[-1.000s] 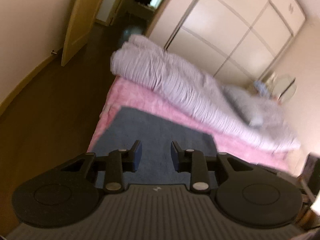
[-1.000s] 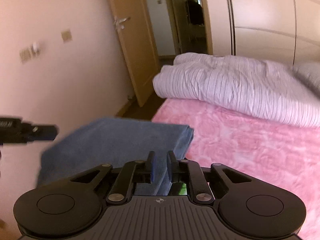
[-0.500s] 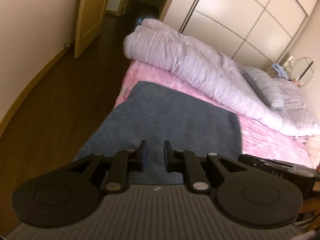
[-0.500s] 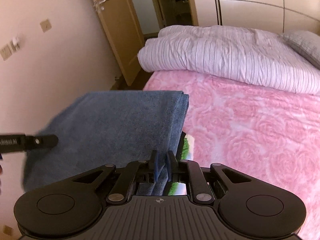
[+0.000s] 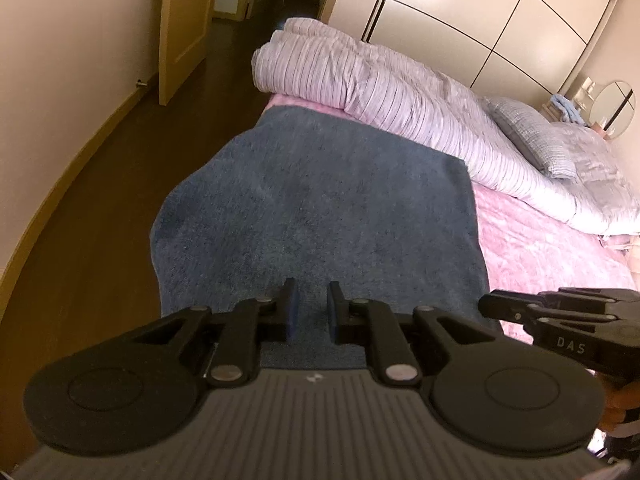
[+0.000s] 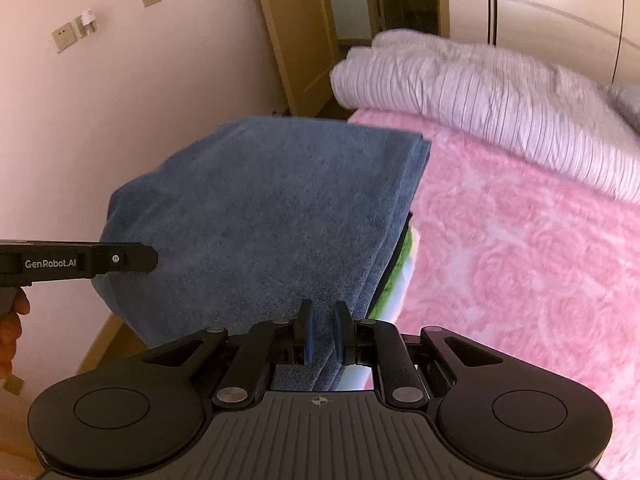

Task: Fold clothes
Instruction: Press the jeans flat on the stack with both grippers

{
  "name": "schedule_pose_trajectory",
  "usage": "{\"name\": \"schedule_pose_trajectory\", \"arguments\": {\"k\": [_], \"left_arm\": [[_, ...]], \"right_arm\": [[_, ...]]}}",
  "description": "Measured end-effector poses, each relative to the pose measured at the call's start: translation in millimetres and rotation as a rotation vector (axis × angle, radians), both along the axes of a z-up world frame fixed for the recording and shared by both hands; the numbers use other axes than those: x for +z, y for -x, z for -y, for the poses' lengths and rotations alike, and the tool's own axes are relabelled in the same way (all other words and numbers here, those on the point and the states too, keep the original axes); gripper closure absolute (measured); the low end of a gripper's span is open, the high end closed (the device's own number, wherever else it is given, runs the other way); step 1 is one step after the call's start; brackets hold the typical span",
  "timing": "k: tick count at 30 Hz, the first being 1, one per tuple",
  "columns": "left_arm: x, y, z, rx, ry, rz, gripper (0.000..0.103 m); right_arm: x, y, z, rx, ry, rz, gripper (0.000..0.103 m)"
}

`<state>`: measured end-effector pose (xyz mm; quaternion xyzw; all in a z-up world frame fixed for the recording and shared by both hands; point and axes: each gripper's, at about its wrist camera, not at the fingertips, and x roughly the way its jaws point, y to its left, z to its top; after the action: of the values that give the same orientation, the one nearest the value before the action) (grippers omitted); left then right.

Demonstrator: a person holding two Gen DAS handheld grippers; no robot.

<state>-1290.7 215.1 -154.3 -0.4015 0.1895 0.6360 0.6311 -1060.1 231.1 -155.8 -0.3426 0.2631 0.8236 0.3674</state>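
Observation:
A thick folded blue towel [image 5: 320, 200] hangs lifted over the near corner of the pink bed [image 5: 540, 248], stretched between both grippers. My left gripper [image 5: 312, 308] is shut on its near edge, with blue cloth filling the narrow gap between the fingers. In the right wrist view the towel [image 6: 260, 208] shows layered folds along its right side, and my right gripper [image 6: 321, 334] is shut on that near edge. The left gripper [image 6: 152, 258] touches the towel's left corner there. The right gripper [image 5: 486, 306] sits at the towel's right near corner.
A rolled striped lilac duvet [image 5: 380, 88] and a grey pillow [image 5: 532, 136] lie along the bed's far side. Something green and white [image 6: 400, 276] peeks out under the towel. Dark wooden floor [image 5: 100, 200], an open door [image 5: 184, 20] and wardrobes [image 5: 460, 20] surround the bed.
The left gripper's fingers have narrowed from open to shut on the towel. Both grippers have drawn the towel up and nearer, so it spreads wider in both views.

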Motion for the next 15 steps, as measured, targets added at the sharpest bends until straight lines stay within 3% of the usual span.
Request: {"name": "schedule_pose_trajectory", "arguments": {"k": [5, 8, 15], "left_arm": [[2, -3, 15, 0.015, 0.003, -0.016, 0.092], [0, -5, 16, 0.041, 0.029, -0.032, 0.092], [-2, -13, 15, 0.046, 0.04, -0.071, 0.092]], "right_arm": [[9, -7, 16, 0.024, 0.008, -0.036, 0.09], [-1, -5, 18, 0.021, 0.072, -0.004, 0.09], [-4, 6, 14, 0.019, 0.09, 0.039, 0.09]]}}
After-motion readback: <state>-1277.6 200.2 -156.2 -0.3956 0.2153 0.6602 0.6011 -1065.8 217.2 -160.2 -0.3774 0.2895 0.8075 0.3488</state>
